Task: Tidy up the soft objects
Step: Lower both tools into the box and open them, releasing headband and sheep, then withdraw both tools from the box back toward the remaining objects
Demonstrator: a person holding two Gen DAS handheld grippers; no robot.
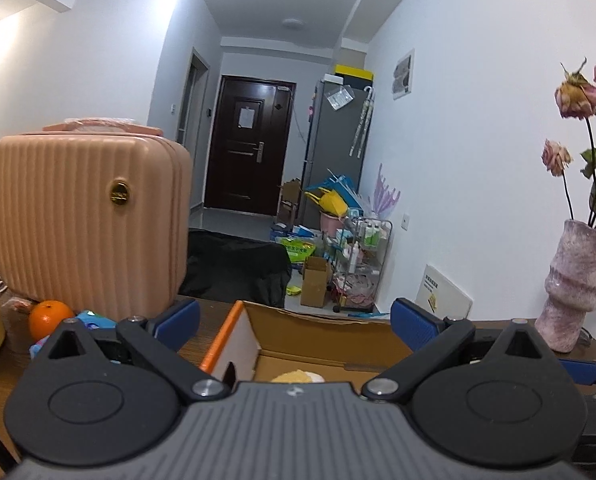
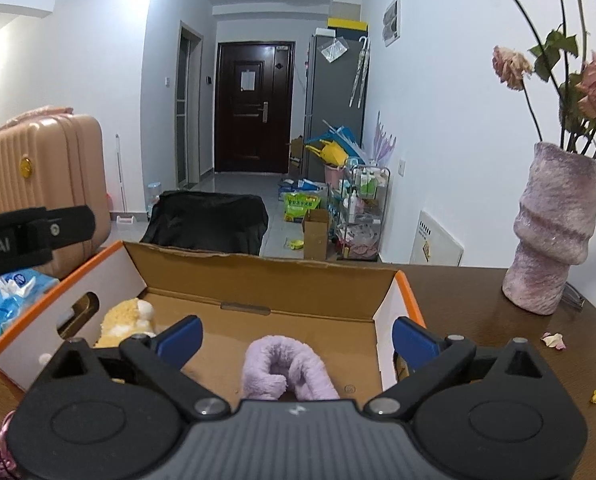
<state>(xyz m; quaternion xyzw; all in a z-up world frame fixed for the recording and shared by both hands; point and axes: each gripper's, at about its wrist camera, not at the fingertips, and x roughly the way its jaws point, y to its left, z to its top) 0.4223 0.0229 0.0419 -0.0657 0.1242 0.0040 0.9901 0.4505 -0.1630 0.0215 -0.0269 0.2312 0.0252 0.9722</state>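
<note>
You see both views in cool, even indoor light from a ceiling lamp [image 1: 292, 23] down the hallway; the white walls [image 1: 477, 120] look bluish. Fisheye bending curves the walls and darkens the picture corners. The dark door [image 2: 254, 106] stays murky. Soft sheen lies on the desk [image 2: 477, 300] near its right edge. Nearby gripper bodies look slightly soft.

The left gripper [image 1: 296, 326] stands wide open over the box [image 1: 234, 340], nothing between its blue pads [image 1: 180, 320]. A yellow plush [image 1: 298, 377] lies in the box, mostly hidden behind the gripper body. On the table [image 1: 206, 322], a pink case [image 1: 86, 216] stands toward the left edge with an orange [image 1: 50, 318] at its foot, and a vase [image 1: 575, 288] of dried roses stands near the right edge.
</note>
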